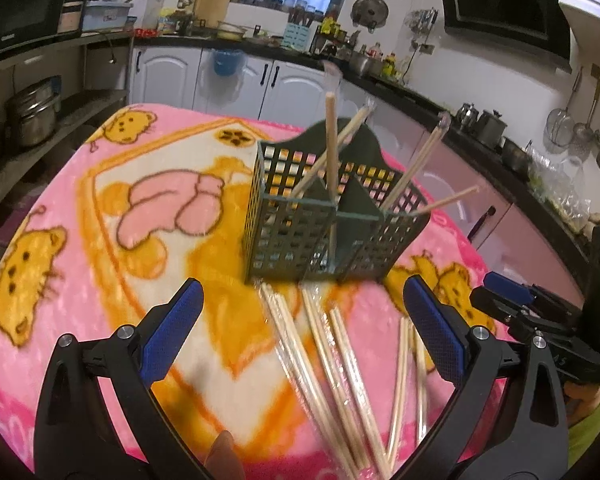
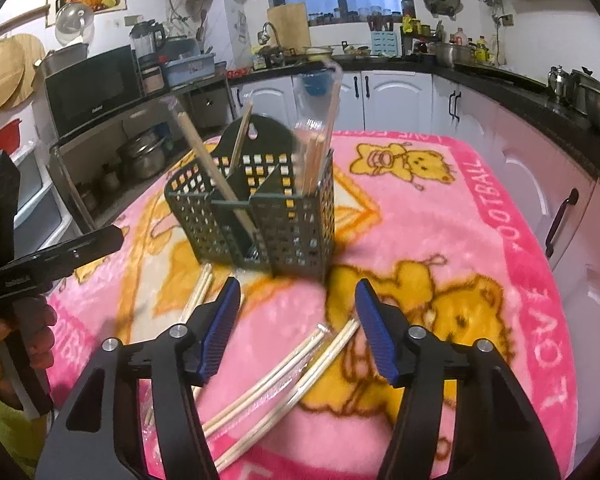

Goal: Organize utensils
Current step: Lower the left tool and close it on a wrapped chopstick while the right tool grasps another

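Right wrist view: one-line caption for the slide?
Open right gripper above wrapped chopsticks on a pink blanket, facing a green utensil basket already holding several pairs.

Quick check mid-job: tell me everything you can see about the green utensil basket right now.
The green utensil basket looks like dark green plastic, with square-hole lattice walls, solid dividers forming compartments, and a tall rounded back panel with a hanging hole. It stands upright on the pink cartoon blanket. Several chopsticks, some in clear wrappers, lean inside it at different angles. More wrapped chopsticks lie on the blanket by its front base. Neither gripper touches it.
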A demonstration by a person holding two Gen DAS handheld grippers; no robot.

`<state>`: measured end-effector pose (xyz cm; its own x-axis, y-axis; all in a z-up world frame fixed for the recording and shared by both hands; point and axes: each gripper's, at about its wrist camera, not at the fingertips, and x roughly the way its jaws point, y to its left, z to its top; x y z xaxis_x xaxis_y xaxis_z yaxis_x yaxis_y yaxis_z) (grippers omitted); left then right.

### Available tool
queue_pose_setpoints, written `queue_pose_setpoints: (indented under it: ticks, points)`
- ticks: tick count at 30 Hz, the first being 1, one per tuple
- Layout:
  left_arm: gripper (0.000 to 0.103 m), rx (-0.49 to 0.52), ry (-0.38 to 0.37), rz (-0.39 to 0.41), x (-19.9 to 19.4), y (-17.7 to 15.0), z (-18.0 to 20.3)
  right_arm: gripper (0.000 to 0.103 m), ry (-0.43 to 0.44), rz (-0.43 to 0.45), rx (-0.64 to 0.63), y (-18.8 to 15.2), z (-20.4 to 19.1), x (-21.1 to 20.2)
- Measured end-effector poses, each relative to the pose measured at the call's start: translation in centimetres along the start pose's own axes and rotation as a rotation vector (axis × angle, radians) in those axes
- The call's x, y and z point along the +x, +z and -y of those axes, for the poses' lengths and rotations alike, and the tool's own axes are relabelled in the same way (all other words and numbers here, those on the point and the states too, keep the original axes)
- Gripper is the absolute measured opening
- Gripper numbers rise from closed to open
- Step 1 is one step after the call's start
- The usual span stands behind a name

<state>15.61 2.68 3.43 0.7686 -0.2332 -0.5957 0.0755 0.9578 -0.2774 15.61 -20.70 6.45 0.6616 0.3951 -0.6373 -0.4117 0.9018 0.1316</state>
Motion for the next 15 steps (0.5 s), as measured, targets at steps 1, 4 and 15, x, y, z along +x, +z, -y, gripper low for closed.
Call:
queue_pose_setpoints:
  ticks: [1, 4, 15]
  points:
    - [0.092, 0.002, 0.005, -0.007, 0.2, -0.2, -0.1, 0.053, 0.004, -0.007, -0.001, -0.2, -0.1, 0.2]
    - [0.092, 0.013, 0.021, -0.033, 0.8, -1.1, -0.2, 0.049, 0.018, -0.028, -0.003, -0.7, -0.2, 0.8]
    - [0.057, 0.032, 0.030, -0.213, 5.4, -4.0, -0.6, 0.034, 0.056, -0.102, 0.007, -1.5, -0.4, 3.4]
